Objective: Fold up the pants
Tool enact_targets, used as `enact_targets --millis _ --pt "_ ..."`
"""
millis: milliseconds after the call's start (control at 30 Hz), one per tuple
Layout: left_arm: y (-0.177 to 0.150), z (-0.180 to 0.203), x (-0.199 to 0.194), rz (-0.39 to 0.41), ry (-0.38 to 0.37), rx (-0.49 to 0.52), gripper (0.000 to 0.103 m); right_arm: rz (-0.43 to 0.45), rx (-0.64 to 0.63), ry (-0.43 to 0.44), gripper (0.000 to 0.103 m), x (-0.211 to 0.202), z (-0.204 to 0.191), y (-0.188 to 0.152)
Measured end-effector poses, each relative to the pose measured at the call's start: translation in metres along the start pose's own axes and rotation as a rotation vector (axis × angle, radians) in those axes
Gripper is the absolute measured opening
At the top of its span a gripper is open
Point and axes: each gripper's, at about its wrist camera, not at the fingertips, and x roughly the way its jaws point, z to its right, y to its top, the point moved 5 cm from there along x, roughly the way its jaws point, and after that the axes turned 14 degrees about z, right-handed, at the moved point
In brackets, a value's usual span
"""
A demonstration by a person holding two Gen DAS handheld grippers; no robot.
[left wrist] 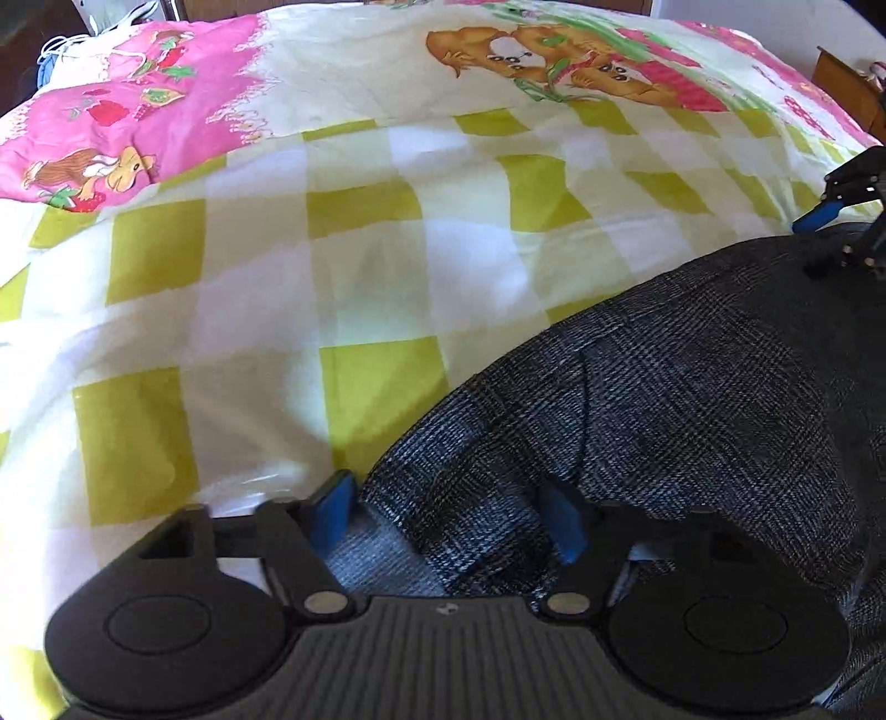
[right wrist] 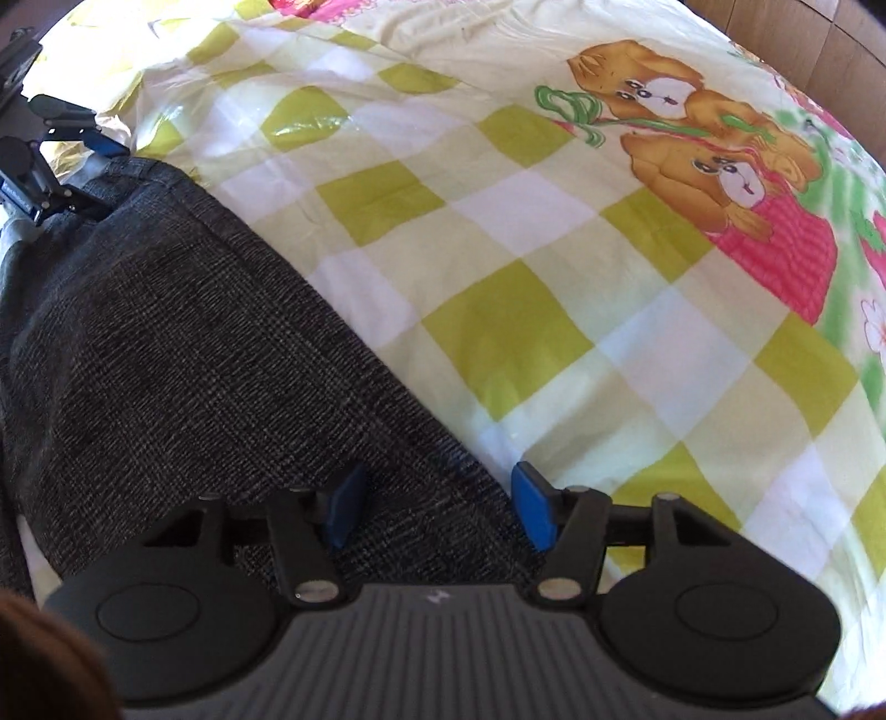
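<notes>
Dark grey checked pants [left wrist: 692, 387] lie on a bed, filling the lower right of the left wrist view and the left side [right wrist: 194, 332] of the right wrist view. My left gripper [left wrist: 448, 518] points down at one end of the pants. Its blue pads stand apart with cloth lying between them, the left pad at the cloth's edge. My right gripper [right wrist: 439, 512] is open over the pants' long edge, one pad above the cloth and one above the sheet. Each gripper shows in the other's view: the right [left wrist: 847, 210], the left [right wrist: 66, 160].
The bed is covered by a sheet [left wrist: 332, 249] of yellow-green and white checks with pink cartoon prints [right wrist: 554, 277]. Wooden furniture [left wrist: 841, 83] stands past the far right corner. White cords [left wrist: 66, 50] lie at the far left. A brown wooden surface [right wrist: 803, 44] borders the bed.
</notes>
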Motion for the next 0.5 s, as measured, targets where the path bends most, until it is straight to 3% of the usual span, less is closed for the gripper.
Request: enact_targets --millis 33,67,100,167,333,500 --pt "0.004 -0.001 0.000 0.000 0.018 0.019 0.060 0.005 0.006 -0.008 0.040 0.001 -0.001 0.002" --pt "0.006 0.000 -0.001 0.002 0.024 0.026 0.056 0.004 0.020 -0.002 0.023 0.001 -0.004 0.003" --pt "0.011 -0.001 0.000 0.003 0.028 0.031 0.050 -0.001 0.017 0.000 0.016 0.001 -0.008 0.004" --pt "0.014 -0.001 0.002 0.010 0.039 0.042 0.045 -0.007 -0.040 -0.027 0.012 -0.002 -0.016 0.004" --pt "0.017 0.004 -0.005 0.038 0.052 0.072 0.031 0.041 -0.044 -0.101 0.008 -0.023 -0.024 0.013" --pt "0.018 0.002 -0.032 0.106 0.086 0.067 0.023 0.206 0.015 -0.120 0.007 -0.087 -0.040 0.026"
